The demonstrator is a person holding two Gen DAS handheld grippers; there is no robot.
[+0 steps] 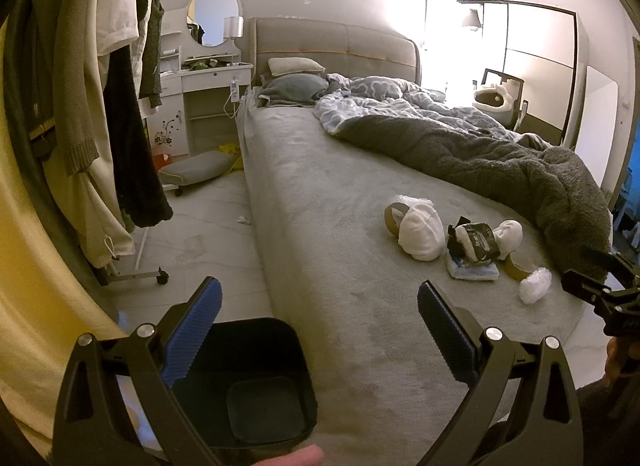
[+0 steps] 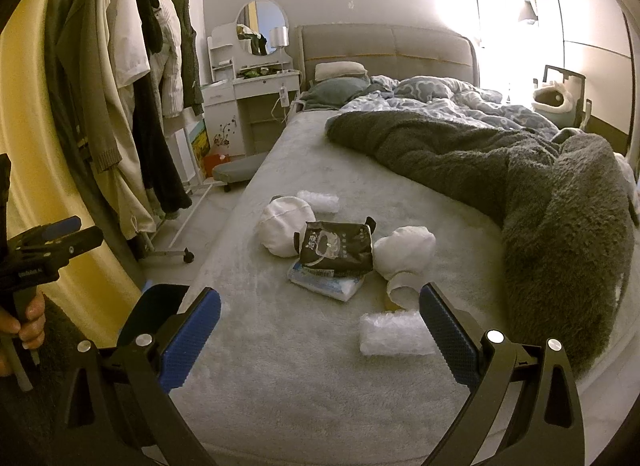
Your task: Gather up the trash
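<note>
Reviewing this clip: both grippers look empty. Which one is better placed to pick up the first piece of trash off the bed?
Probably the right. Its open jaws face the trash pile, with the bubble-wrap piece just ahead of the right gripper. The left gripper, also open, hovers over the black bin beside the bed, farther from the pile.

Two white wads (image 2: 285, 230), two bubble-wrap pieces (image 2: 394, 337), two tape rolls (image 2: 402, 290), one black packet (image 2: 336, 246), one bin (image 1: 244, 382).

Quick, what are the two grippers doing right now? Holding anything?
Left gripper: open, holding nothing, above the bed's edge.
Right gripper: open, holding nothing.
</note>
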